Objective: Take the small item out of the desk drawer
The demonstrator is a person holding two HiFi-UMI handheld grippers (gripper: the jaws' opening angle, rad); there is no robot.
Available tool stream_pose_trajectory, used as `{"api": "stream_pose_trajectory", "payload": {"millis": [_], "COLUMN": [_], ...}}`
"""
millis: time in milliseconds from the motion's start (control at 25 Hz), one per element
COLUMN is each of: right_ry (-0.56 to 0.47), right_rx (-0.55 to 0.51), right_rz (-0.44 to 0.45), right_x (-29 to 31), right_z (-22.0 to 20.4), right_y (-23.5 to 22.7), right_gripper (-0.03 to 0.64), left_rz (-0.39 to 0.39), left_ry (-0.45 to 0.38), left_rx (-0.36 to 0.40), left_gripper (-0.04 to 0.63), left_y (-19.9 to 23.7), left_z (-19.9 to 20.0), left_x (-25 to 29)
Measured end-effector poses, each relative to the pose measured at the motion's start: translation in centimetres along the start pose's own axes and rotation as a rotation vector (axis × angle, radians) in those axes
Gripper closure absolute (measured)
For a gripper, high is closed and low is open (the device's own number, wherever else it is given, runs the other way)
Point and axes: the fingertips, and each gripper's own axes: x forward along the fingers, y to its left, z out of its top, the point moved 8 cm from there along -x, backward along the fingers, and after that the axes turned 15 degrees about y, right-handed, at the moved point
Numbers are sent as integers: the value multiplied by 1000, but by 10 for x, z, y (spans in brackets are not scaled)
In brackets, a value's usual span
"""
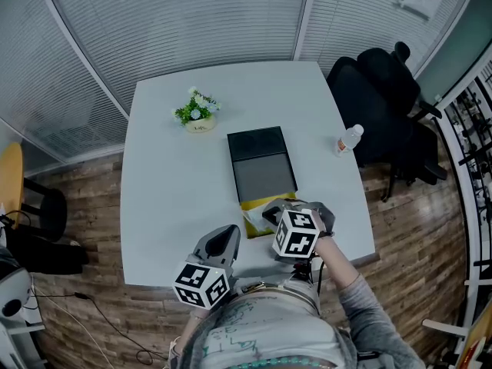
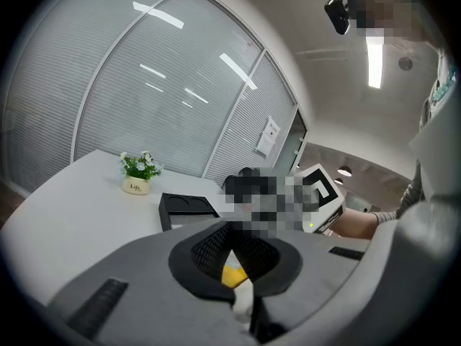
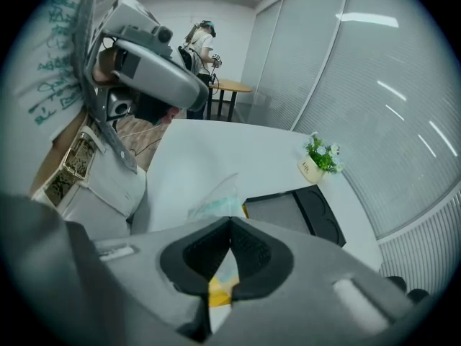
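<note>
A small clear plastic packet [image 3: 214,195] with yellow contents sticks out past my right gripper [image 3: 229,231], whose jaws are shut on it. In the head view the right gripper [image 1: 269,214] hangs over the near end of the black drawer tray [image 1: 261,164], and the yellow packet [image 1: 256,217] shows just under it. My left gripper [image 1: 222,237] stays at the table's near edge, left of the right one, shut with nothing in it. From the left gripper [image 2: 232,231] view, a bit of the yellow packet [image 2: 234,274] shows through the gap in its pads.
The white table [image 1: 177,167] carries a small potted plant [image 1: 197,111] at the back left and a water bottle [image 1: 347,140] at the right. A black office chair [image 1: 388,106] stands beyond the right corner. Glass walls with blinds surround the table.
</note>
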Motion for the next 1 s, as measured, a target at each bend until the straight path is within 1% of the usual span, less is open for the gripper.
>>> {"api": "stream_pose_trajectory", "payload": {"millis": [640, 800, 1000], "right_ry": [-16, -22, -9], "right_rx": [8, 22, 63], "right_rz": [-19, -30, -44], "right_x": [-7, -9, -11], "right_z": [-11, -21, -41], "right_y": [2, 0, -7], "right_gripper": [614, 614, 614], "left_rz": [-15, -14, -15], "left_ry": [8, 10, 13], "left_rx": [13, 16, 13], "left_gripper": [598, 598, 598], "left_y": [-8, -13, -18], "left_z": [0, 0, 0], "left_x": [6, 8, 13]}}
